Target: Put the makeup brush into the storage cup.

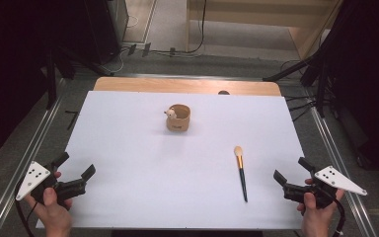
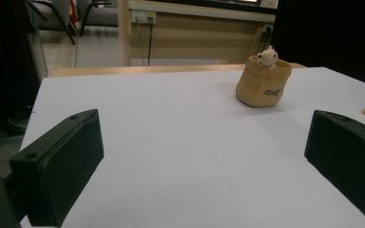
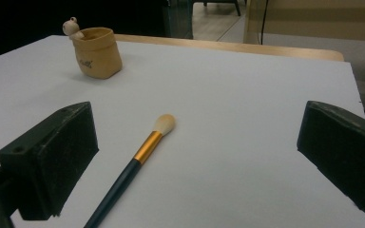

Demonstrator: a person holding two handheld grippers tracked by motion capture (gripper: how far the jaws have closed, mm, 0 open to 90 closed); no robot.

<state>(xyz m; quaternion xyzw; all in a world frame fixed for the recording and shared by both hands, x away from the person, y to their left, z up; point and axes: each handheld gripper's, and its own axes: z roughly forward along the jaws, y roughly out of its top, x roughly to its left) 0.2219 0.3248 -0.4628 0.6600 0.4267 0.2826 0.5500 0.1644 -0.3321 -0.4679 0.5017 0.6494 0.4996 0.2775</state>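
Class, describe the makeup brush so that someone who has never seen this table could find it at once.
Start at the white tabletop. On its right half, nearer the person than the tan pot, lies the brush. Unlike the squat pot, it is long and thin, with a dark handle, gold band and cream bristle tip.

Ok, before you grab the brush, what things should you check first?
1. Right gripper jaws open with nothing in them: ok.
2. Left gripper jaws open with nothing in them: ok.
3. Makeup brush lying flat on the white sheet, nothing on it: ok.
4. Brush close to the right gripper, bare sheet between them: ok.
5. Tan pot upright, mouth open: ok.
6. Room inside the pot: cannot tell.
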